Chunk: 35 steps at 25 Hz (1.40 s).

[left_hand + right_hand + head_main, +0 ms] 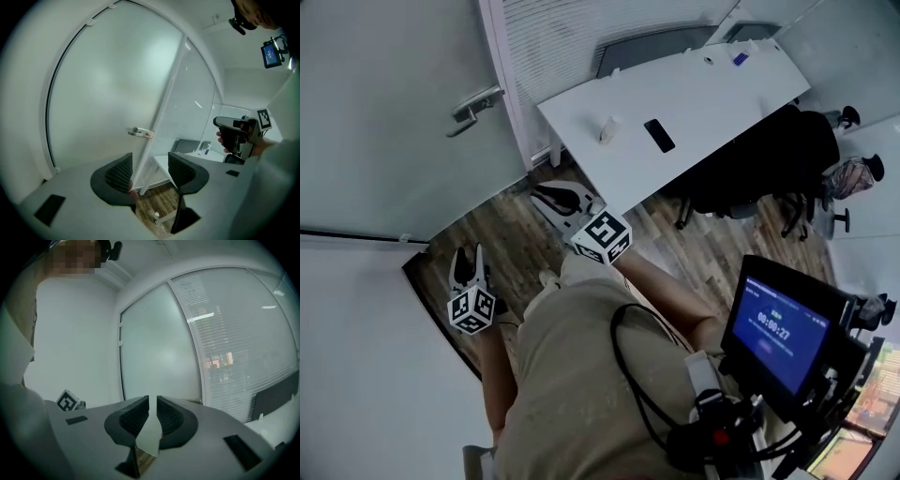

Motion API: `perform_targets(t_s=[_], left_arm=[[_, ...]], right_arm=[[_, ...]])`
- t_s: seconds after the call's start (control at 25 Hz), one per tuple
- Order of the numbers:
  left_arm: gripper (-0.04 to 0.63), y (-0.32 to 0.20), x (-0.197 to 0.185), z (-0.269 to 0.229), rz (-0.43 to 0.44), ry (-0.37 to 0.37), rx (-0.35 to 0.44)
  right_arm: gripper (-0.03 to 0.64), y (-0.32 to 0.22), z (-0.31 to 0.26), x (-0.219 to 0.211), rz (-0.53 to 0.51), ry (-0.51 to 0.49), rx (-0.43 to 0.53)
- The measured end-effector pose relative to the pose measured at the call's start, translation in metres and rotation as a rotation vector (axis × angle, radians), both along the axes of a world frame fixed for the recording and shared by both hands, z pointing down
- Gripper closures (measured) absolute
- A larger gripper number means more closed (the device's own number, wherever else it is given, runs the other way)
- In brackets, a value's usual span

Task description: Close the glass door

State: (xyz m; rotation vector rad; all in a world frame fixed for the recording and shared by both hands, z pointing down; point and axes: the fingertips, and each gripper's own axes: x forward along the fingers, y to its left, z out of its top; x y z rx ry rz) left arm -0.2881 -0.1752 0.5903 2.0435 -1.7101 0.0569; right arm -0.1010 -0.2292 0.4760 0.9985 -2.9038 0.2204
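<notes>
The frosted glass door (384,122) fills the upper left of the head view, and its metal lever handle (474,105) is near the white frame post. In the left gripper view the door (103,93) and handle (140,133) lie straight ahead, at a distance. My left gripper (467,258) (150,173) is open with nothing between its pads. My right gripper (546,195) (153,411) points at the door (157,352) with its jaws almost together and nothing in them. Neither gripper touches the door.
A white table (703,84) stands to the right of the door, with a black phone (659,135) and a small bottle (607,129) on it. Black office chairs (769,159) sit behind it. A partition with blinds (243,348) adjoins the door. The floor (502,234) is wood.
</notes>
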Motion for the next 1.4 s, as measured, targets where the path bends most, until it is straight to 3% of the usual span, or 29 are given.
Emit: perform_targets(t_s=[0.24, 0.44, 0.84, 1.08, 1.4], left_arm=[[0.474, 0.038, 0.038, -0.003, -0.043, -0.026, -0.031], [0.575, 0.071, 0.093, -0.005, -0.049, 0.0, -0.065], [0.578, 0.145, 0.202, 0.001, 0.017, 0.049, -0.079], [0.578, 0.196, 0.215, 0.022, -0.001, 0.074, -0.161], [0.578, 0.225, 0.218, 0.033, 0.022, 0.052, -0.207]], right_arm=[[0.572, 0.032, -0.007, 0.05, 0.001, -0.02, 0.018], [0.572, 0.061, -0.015, 0.101, 0.026, 0.064, 0.107], [0.572, 0.126, 0.026, 0.202, 0.023, 0.105, 0.046], [0.572, 0.156, 0.032, 0.22, 0.004, 0.042, -0.023], [0.572, 0.187, 0.038, 0.205, -0.032, 0.035, -0.035]])
